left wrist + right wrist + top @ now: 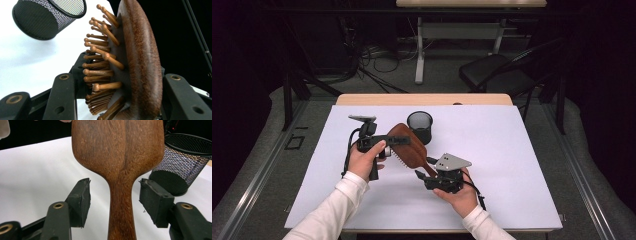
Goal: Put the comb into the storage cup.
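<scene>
A: Hairbrush (404, 142) — you have its wide paddle head clamped in your left gripper (388, 140), one jaw on the smooth back, the other in among the bristle pins (100, 65). It hangs above the white table cover (512, 150), handle slanting down toward your right gripper (428, 170).

B: And your right gripper?

A: Its jaws stand apart on either side of the narrow handle (121, 215), pads clear of the wood, so nothing is gripped there.

B: What's the brush like?

A: Dark reddish-brown wood with a visible grain, rounded paddle tapering to a slim neck. The pins are wooden pegs with ball tips set in a grey cushion. I can read no writing on it.

B: Beyond it?

A: A round black wire-mesh cup (420, 126) stands upright just behind the brush.
</scene>
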The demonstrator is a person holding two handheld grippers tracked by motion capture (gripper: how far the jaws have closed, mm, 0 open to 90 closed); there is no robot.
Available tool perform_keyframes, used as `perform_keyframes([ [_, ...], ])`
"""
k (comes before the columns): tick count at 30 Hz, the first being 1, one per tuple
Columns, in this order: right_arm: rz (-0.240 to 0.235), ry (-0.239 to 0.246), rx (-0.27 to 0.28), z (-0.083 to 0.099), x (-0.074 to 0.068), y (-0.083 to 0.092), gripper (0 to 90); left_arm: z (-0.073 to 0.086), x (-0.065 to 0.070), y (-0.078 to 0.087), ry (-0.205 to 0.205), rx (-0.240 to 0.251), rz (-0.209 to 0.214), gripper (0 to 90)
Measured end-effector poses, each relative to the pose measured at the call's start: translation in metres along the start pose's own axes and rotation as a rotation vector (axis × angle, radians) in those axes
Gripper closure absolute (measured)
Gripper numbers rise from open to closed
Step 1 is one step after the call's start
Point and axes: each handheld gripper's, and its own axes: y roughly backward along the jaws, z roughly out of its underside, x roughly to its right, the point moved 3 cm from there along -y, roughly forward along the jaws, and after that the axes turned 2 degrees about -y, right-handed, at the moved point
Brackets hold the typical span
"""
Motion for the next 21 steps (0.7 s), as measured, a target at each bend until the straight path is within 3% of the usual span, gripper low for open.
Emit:
perform_keyframes([
  [21,-0.037,-0.088,-0.059,-0.002,0.011,0.003,32.4,-0.004,-0.004,0.007,0.016,0.028,-0.012,50.4],
])
